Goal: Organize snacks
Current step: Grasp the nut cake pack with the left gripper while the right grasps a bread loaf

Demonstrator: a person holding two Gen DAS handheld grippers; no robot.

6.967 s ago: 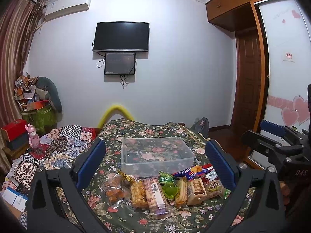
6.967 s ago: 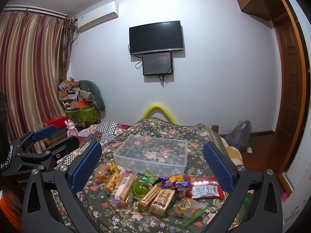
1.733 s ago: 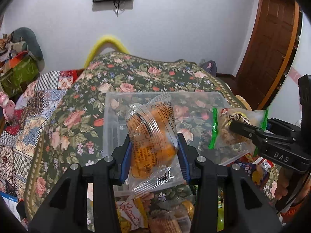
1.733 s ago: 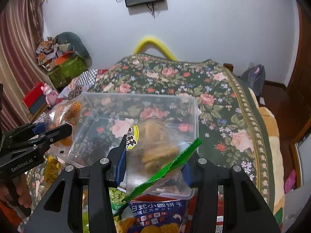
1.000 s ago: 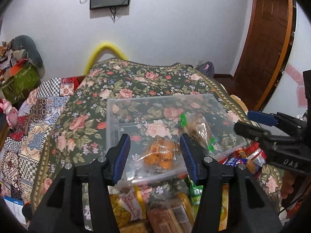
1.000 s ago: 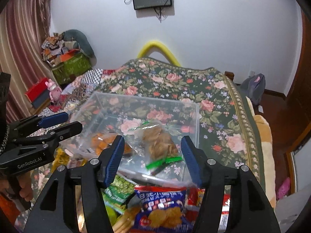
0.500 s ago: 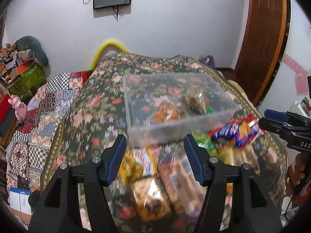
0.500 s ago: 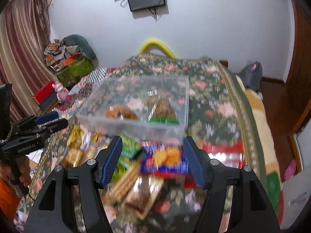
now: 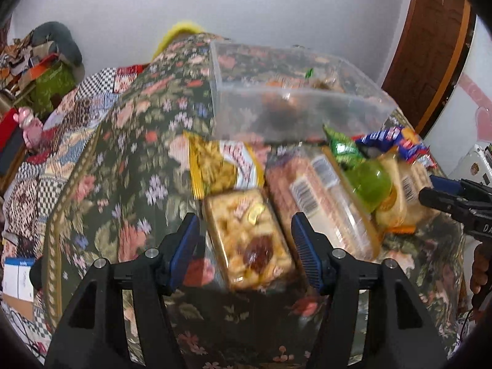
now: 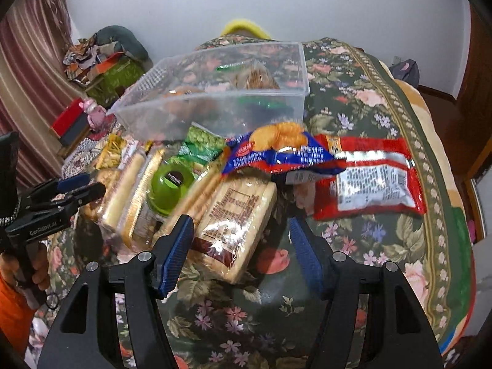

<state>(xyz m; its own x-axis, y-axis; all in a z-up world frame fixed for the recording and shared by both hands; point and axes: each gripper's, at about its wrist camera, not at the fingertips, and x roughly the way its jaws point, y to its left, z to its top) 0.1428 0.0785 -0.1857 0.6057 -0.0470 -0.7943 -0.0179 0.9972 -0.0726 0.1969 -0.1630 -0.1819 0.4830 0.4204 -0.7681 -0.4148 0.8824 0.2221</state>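
Note:
A clear plastic bin (image 9: 295, 104) stands on the floral bedspread and holds two snack bags; it also shows in the right wrist view (image 10: 215, 92). My left gripper (image 9: 246, 246) is open, its jaws either side of a clear pack of yellow pastry (image 9: 249, 240). My right gripper (image 10: 243, 246) is open around the near end of a tan biscuit pack (image 10: 236, 215). Neither pack is squeezed. The other gripper shows at each view's edge: the right one (image 9: 455, 196), the left one (image 10: 70, 190).
Loose snacks lie in a row before the bin: a yellow bag (image 9: 221, 163), a long cracker pack (image 9: 319, 203), a green cup (image 10: 169, 184), a blue chip bag (image 10: 276, 153), a red bag (image 10: 369, 178). The bed edge drops off left and right.
Both grippers let go of their bags into the bin, pulled back and came down low over the snack row. Each now straddles a new pack.

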